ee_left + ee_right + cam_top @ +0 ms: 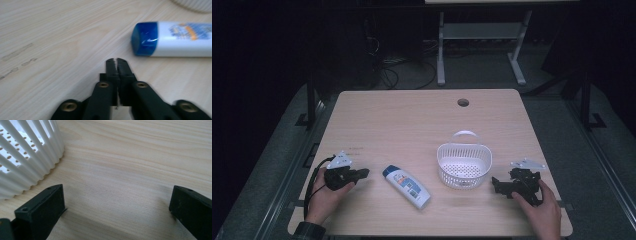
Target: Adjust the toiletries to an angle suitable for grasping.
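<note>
So we're at the approach step, bottle (406,186) lying flat on the counter (412,125) just left of the basket (464,165), left gripper (362,173) fingers pressed together beside its blue cap, right gripper (496,184) fingers spread empty by the basket, so next we'd guess the left needs opening to grab the bottle.

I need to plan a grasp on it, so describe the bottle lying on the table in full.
The bottle is white plastic with a blue cap and a blue and orange printed label. It lies on its side on the wooden table, cap end toward the left gripper, base toward the table's near edge. It sits between that gripper and the white basket. Nothing touches it except the tabletop.
</note>
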The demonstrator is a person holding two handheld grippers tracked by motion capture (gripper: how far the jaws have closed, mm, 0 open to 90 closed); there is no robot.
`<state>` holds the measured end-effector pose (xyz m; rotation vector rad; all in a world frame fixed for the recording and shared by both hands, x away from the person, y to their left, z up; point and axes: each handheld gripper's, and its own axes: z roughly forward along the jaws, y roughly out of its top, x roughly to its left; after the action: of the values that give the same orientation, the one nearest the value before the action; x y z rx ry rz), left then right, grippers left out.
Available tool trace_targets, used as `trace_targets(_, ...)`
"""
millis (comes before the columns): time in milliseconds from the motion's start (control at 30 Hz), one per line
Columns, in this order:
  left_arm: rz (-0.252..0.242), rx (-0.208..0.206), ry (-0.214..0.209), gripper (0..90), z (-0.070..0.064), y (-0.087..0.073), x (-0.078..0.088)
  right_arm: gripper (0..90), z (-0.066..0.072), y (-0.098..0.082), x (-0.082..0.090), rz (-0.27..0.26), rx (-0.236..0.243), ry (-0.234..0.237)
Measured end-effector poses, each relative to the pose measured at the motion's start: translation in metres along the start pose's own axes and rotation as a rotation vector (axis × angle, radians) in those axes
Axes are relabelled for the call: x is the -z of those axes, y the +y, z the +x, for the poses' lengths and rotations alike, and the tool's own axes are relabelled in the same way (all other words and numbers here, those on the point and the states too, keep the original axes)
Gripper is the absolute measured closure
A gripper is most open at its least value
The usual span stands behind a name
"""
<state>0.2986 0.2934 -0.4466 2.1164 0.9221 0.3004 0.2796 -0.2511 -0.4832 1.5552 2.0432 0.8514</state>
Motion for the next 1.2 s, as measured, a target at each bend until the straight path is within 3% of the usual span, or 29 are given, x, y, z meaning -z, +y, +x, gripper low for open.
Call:
trace_targets(167,0.012,0.018,-0.039,90.0,-0.007,0.004,0.0,0.0,0.0,0.0,0.0,0.0,0.001,0.0)
trace_targets(533,0.022,-0.038,-0.086,90.0,-0.031,0.015,-0.018,0.0,0.0,0.0,0.0,0.0,0.001,0.0)
trace_targets(1200,0.046,-0.068,-0.062,90.0,-0.032,0.028,-0.044,0.0,0.0,0.0,0.0,0.0,0.001,0.0)
